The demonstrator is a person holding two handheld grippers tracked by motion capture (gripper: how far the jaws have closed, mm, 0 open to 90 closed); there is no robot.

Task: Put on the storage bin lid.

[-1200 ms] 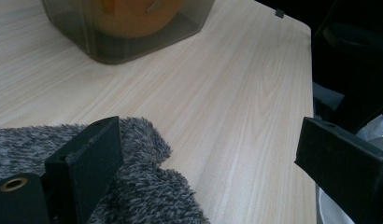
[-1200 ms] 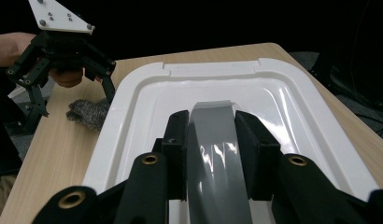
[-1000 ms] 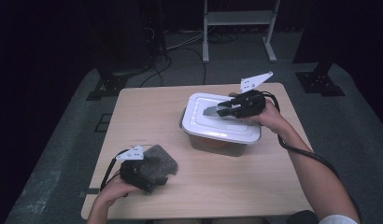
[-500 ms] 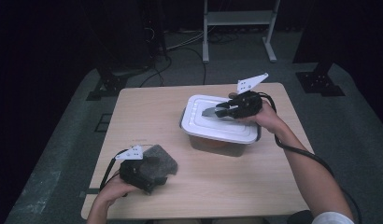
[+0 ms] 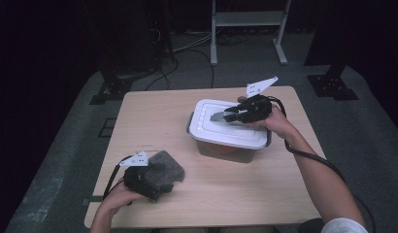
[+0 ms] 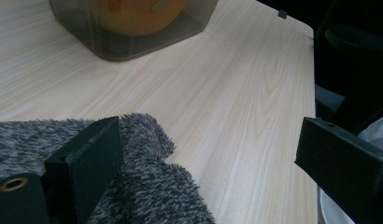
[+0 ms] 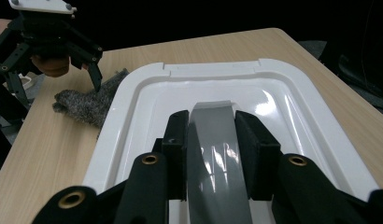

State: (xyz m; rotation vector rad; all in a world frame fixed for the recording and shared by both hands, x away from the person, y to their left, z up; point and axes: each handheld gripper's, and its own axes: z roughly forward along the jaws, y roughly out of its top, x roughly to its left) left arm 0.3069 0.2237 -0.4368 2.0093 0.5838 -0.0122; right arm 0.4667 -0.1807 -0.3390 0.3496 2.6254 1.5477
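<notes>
A white lid [image 5: 214,130] covers a clear container [image 5: 221,150] with something orange inside, right of the table's middle. My right gripper [image 5: 230,116] hovers over the lid, shut on a grey flat strip [image 7: 213,140] that pokes out past its fingertips [image 7: 249,128]; whether the strip belongs to the lid I cannot tell. A grey fuzzy cloth [image 5: 169,166] lies at the front left. My left gripper [image 5: 160,182] is at the cloth with its jaws wide open. One jaw rests on the cloth [image 6: 147,186] and the other stands off to the side.
The light wooden table [image 5: 153,116] has bare room at the back left and front right. The container's wall [image 6: 129,32] stands ahead of the left gripper. A metal rack's legs [image 5: 214,53] and cables lie on the dark floor behind the table.
</notes>
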